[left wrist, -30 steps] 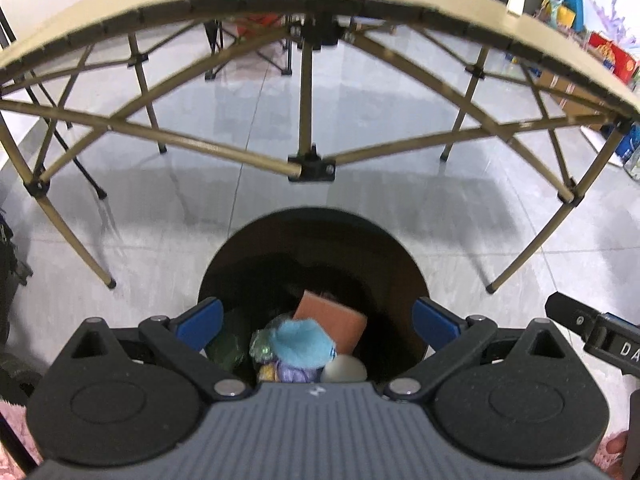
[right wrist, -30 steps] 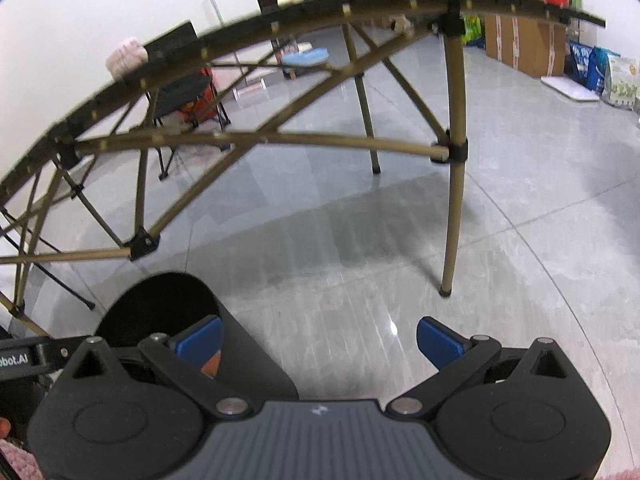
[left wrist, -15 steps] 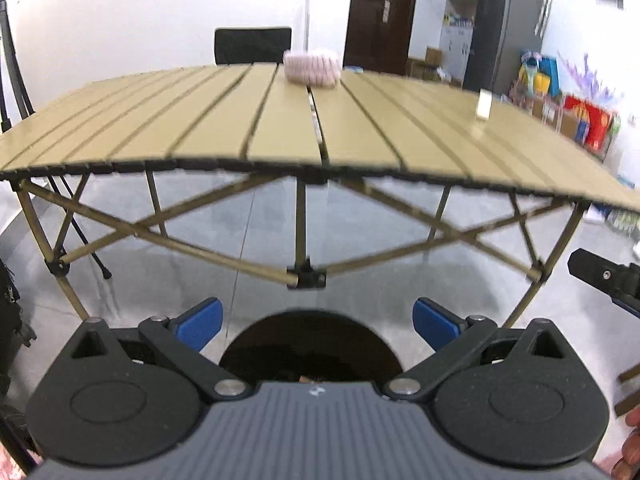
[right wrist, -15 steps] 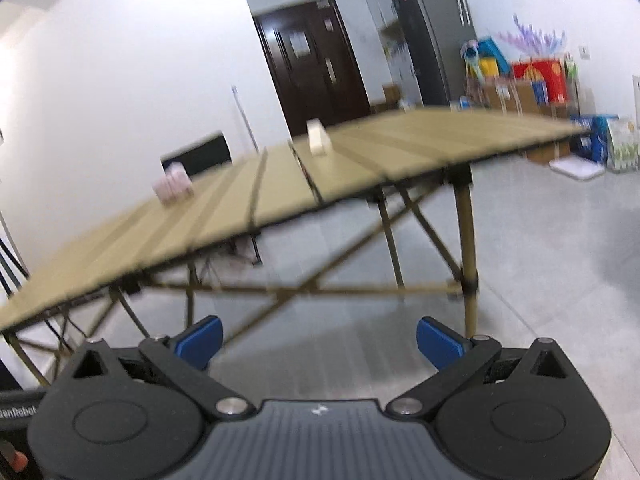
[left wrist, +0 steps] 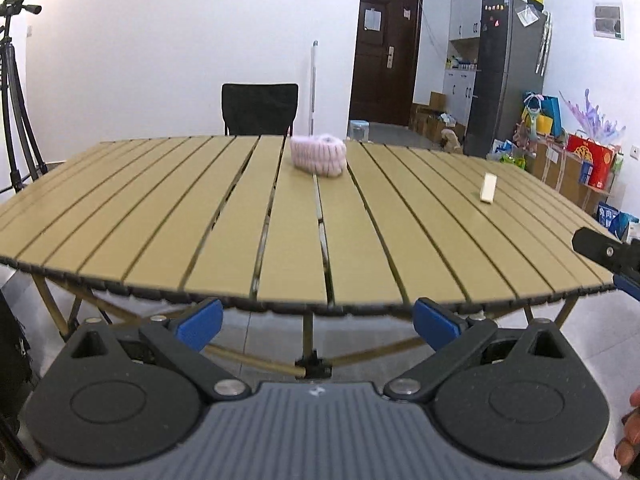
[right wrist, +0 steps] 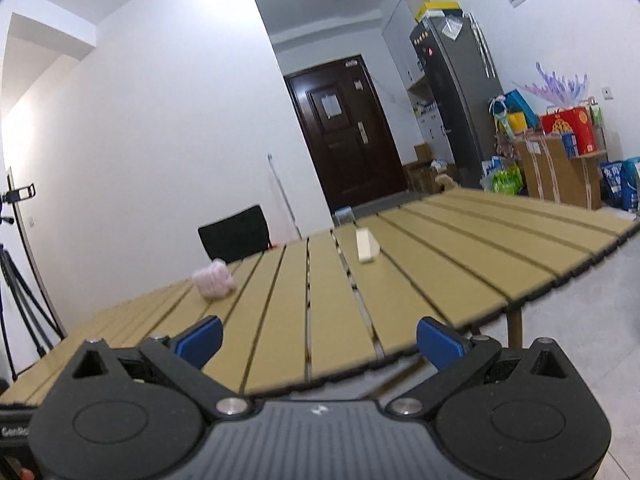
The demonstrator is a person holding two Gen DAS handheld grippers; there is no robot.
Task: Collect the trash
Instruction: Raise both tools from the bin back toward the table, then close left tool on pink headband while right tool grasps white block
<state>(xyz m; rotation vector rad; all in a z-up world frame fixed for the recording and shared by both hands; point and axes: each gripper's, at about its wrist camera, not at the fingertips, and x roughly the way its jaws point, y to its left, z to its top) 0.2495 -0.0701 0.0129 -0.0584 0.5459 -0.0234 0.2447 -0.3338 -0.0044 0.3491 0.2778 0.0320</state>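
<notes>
We have lifted both views from the bin up to the counter (left wrist: pixel 288 216); left hand-held gripper (left wrist: pixel 318 314) and right hand-held gripper (right wrist: pixel 319 338) are released, grasping nothing.

black chair (left wrist: pixel 260 108) behind slatted table (left wrist: pixel 160 216), dark door (left wrist: pixel 384 52), fridge (left wrist: pixel 504 72), tripod (left wrist: pixel 16 80)

Fluffy pink bundle (left wrist: pixel 319 156) lying mid-table near the far edge of slatted table (left wrist: pixel 160 224); small cream block (left wrist: pixel 488 187) well right of it.
</notes>
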